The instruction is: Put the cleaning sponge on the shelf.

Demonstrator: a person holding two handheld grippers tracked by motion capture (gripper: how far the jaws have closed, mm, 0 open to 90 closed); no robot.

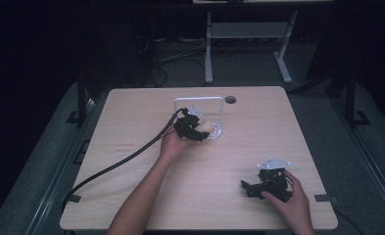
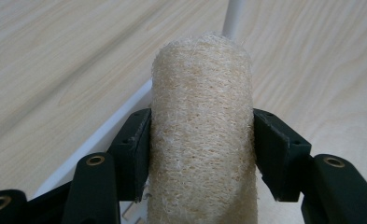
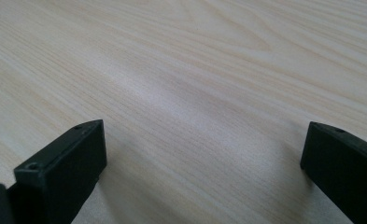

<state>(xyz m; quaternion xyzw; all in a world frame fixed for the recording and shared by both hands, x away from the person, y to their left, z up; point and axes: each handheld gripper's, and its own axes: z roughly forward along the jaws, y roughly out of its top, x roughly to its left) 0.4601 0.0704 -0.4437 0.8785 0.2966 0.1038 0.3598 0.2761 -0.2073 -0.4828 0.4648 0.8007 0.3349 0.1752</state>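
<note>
Nearest me, my right claw (image 1: 252,188) sits low over the counter (image 1: 131,161) at its near right, jaws wide apart w/ bare wood between them. Farther out, approx mid-counter, my left claw (image 1: 200,133) is clamped on a pale fibrous loofah roll (image 2: 202,130), both pads pressing its sides. The roll sits just beside the base of a white wire stand (image 1: 200,100), whose post rises right behind it.
</note>
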